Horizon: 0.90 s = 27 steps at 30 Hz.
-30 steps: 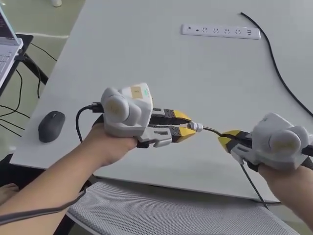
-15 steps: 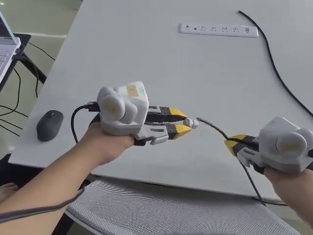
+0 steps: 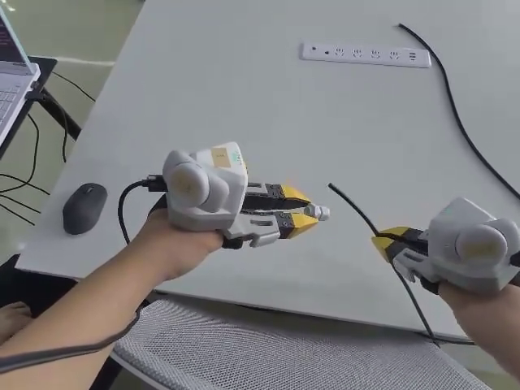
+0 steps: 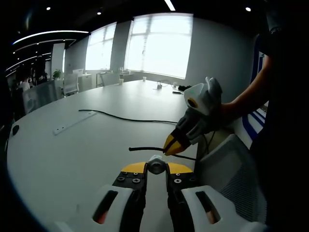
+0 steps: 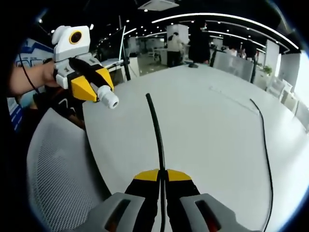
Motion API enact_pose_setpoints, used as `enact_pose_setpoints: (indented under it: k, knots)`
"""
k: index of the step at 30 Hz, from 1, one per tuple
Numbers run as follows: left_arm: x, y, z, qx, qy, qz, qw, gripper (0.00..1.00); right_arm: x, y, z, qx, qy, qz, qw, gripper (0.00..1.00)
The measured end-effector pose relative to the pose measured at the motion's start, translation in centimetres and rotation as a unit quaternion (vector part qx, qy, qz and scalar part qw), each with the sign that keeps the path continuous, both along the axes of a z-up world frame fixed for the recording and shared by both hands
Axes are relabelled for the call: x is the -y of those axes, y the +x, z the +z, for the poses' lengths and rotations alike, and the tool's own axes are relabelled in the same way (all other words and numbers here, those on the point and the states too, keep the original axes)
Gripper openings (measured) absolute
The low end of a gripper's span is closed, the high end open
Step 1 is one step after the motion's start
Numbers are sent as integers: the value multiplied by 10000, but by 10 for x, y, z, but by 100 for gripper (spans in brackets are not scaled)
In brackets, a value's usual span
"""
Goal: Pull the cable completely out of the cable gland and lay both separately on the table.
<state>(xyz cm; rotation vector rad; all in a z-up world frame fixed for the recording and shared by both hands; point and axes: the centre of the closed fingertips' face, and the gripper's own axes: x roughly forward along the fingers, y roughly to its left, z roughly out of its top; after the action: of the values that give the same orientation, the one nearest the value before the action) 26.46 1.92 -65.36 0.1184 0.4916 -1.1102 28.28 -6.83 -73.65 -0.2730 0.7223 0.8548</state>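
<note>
My left gripper is shut on a small white cable gland, held above the near edge of the grey table. The thin black cable is free of the gland; its loose end points up and left with a small gap between it and the gland. My right gripper is shut on the cable, and the rest of the cable hangs down past the table edge.
A white power strip lies at the far side of the table, with its black cord running down the right side. A dark mouse sits near the left edge. A mesh chair stands below the near edge.
The cable has come out of the gland: one second ago it ran into the gland's tip, now its end is free. My right gripper moved right and toward me with the cable.
</note>
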Motion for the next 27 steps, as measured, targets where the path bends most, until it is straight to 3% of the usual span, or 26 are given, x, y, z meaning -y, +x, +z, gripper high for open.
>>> enact_pose_setpoints:
  k: [11,27]
  knots:
    - [-10,-2,-12,-99,17,10,9999,15,-11,14,9,-57,-5,-54,10000,0]
    - [-30,0,-22,-141,27,20,9999,15,-47,40,17,132,-118,155,9997,0]
